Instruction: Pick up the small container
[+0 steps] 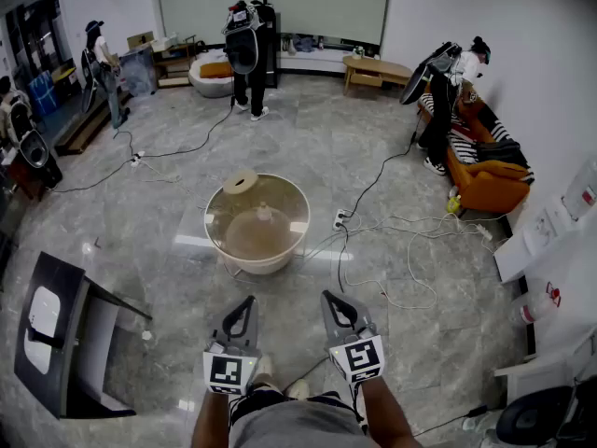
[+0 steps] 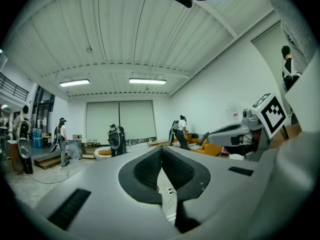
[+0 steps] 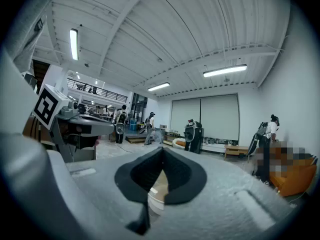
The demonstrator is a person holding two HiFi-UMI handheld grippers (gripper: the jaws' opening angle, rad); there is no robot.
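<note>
The job has barely started. The person stands back from a big pale tub [image 1: 256, 264] on the floor, with the left gripper [image 1: 244, 304] and the right gripper [image 1: 331, 299] held low in front of the body and pointed towards it. Both grippers have their jaws pressed together at the tips with nothing caught between them. Past the right one's closed jaws, only the tub's white rim shows.

I'd call this the approach. The small container [image 1: 241, 181], as best I can judge, is the little round tan piece at the tub's far rim, with a dark spot on its top. I cannot tell whether it rests on the rim or sits just behind it. It is well apart from both grippers, with the whole tub in between.

The next move calls for stepping forward or round the tub, parting one gripper's jaws, and bringing them down on either side of that small piece.

The tub holds a brownish mound [image 1: 261, 233] with a small knob on top. I can't say whether it is loose fill or a domed object. Cables [image 1: 392, 236] trail across the floor just to the right of the tub, so the person would do well to mind them on the way in.
</note>
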